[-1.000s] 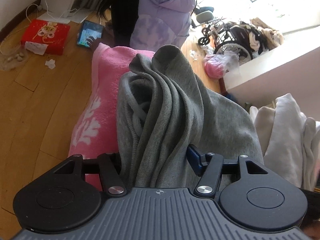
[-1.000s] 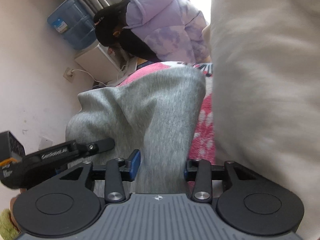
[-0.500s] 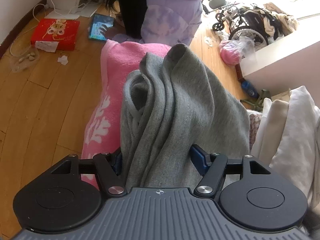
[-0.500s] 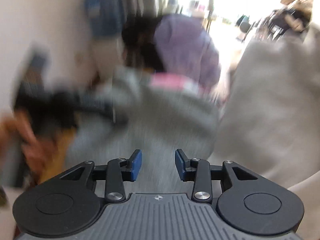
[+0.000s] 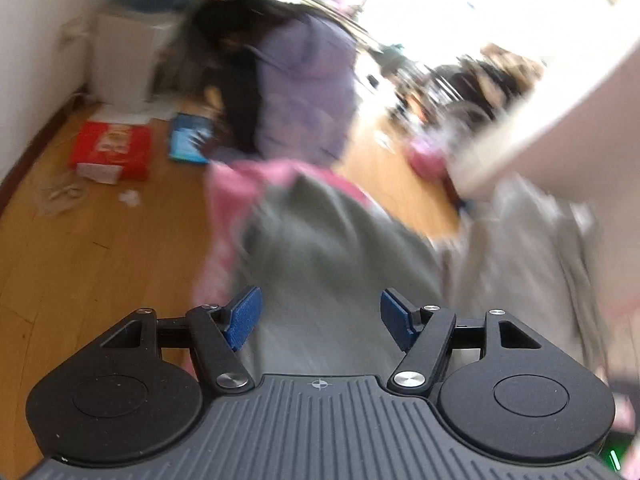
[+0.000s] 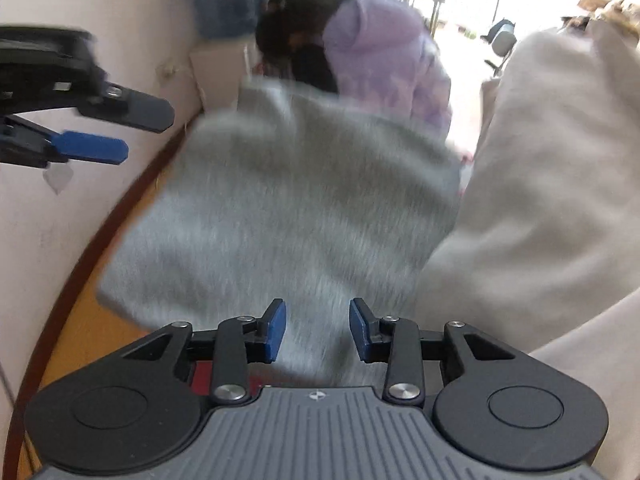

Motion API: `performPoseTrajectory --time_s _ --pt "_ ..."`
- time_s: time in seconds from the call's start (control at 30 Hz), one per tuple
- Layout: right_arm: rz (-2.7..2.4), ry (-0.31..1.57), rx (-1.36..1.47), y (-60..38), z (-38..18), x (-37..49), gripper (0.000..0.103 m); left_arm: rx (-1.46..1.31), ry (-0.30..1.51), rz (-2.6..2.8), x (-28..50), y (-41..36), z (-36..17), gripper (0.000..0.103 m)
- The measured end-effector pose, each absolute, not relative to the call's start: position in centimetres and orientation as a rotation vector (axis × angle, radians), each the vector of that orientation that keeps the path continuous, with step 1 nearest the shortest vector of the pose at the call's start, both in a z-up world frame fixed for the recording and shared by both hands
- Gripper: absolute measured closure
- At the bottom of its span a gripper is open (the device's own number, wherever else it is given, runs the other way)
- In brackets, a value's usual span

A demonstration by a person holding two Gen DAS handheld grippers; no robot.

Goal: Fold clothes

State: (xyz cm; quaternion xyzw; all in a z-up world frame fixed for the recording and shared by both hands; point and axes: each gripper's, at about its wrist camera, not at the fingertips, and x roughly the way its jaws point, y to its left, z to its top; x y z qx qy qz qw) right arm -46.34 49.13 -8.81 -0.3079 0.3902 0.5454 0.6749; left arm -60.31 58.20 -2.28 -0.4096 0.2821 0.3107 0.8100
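- Left tongs [image 5: 320, 316]: released, nothing clasped, above the grey garment [image 5: 320, 232].
- Right tongs [image 6: 317, 330]: released, over that garment, beside cream clothes [image 6: 552, 200].

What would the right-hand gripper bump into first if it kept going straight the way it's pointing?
Most likely the grey garment: it fills the view straight ahead of the right gripper, whose jaws stand apart with nothing clamped. Blur hides how near it is.
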Motion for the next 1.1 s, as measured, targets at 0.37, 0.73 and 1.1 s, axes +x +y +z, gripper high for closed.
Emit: performPoseTrajectory --time_s 0.37,0.73,1.1 --pt "1.313 0.712 -0.474 51.9 -4.1 -44.0 0.082 -0.854 0.785 0.726 -58.6 53.5 -8.4 0.038" --pt "1.54 0.708 -0.544 65.6 -9.5 -45.1 0.085 -0.957 0.779 0.761 -60.3 53.8 -9.6 0.038" --pt "1.132 0.638 -0.549 59.8 -7.6 -41.7 0.085 -0.878 0.622 0.805 -61.6 55.6 -4.1 0.037"
